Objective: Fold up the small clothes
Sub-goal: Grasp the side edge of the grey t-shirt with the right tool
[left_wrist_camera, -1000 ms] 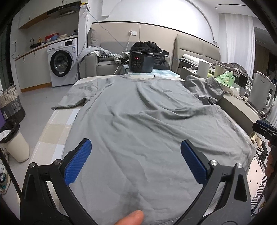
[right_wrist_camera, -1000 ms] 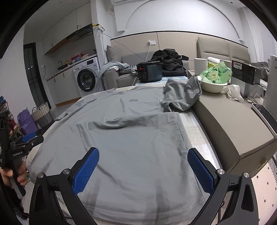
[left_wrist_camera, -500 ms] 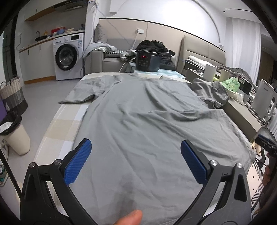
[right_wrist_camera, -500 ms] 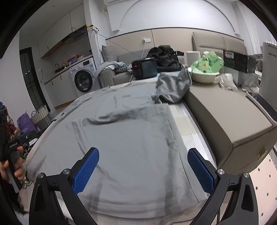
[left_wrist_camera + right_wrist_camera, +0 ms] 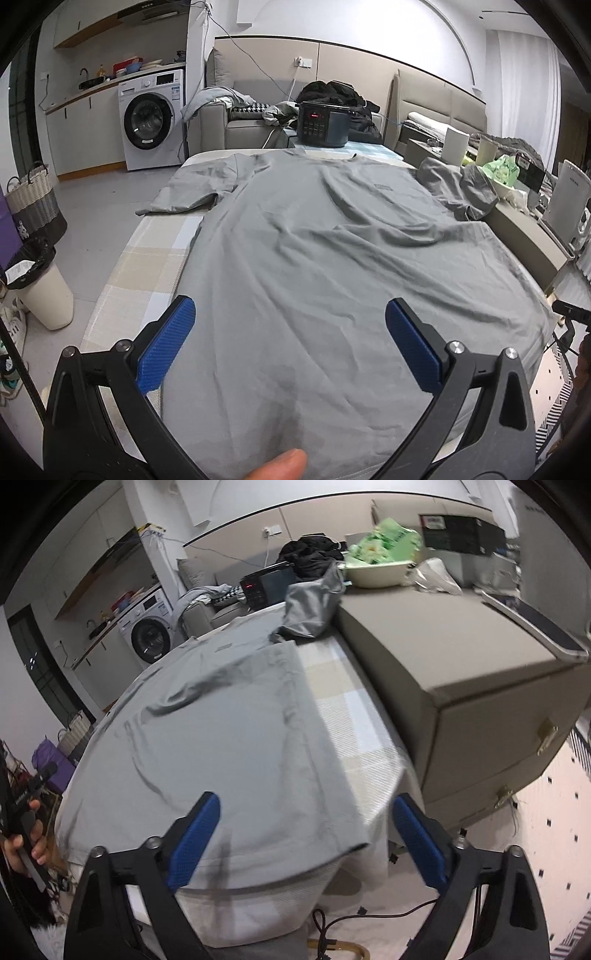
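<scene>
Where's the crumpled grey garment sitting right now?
The crumpled grey garment lies at the table's far right corner, just beyond the spread grey T-shirt and against the beige cabinet; the left wrist view shows it there too.

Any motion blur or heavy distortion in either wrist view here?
Left wrist view: sharp, with fisheye bending and dark corners; gray T-shirt evenly lit. Right wrist view: tilted and smeared, worst around the beige cabinet and green bag.
</scene>
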The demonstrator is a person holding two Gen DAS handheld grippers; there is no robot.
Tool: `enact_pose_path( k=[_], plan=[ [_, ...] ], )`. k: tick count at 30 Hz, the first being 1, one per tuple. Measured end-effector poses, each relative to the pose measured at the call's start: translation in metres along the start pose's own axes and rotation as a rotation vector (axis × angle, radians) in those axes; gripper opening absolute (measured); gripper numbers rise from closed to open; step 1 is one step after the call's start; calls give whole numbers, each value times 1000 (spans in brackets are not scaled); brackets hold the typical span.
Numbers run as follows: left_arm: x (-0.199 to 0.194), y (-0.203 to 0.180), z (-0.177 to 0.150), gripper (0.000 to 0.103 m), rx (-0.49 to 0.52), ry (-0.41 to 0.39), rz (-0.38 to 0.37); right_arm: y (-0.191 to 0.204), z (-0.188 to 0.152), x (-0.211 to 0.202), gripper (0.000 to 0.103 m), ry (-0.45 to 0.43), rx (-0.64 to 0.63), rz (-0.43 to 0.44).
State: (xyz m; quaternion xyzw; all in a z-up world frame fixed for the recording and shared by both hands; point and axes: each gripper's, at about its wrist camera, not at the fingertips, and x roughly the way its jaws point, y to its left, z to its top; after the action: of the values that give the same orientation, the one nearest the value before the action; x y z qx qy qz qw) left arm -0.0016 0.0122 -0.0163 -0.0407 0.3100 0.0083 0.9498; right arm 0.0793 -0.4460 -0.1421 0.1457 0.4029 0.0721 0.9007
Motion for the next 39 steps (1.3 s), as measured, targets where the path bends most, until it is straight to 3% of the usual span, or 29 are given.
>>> enact_pose_path(
  k=[10,15,19,30,36,39],
  plan=[
    [-2,-23,-4,102,68,-8,-4,-18,-7,-2,53,22,97,82],
    [1,-29,-6,102,74,5,-15,-24,-9,-3,43,13,145,127],
    [4,-32,-7,102,85,11,-16,-27,-10,0,6,23,167,82],
    [4,-22,-4,102,78,10,13,-4,-38,-22,5,186,14,34],
    [4,-18,-8,102,152,33,34,-6,-37,-28,5,180,13,44],
    [1,6,-11,102,130,61,47,-9,-35,-30,5,167,32,81]
  ],
)
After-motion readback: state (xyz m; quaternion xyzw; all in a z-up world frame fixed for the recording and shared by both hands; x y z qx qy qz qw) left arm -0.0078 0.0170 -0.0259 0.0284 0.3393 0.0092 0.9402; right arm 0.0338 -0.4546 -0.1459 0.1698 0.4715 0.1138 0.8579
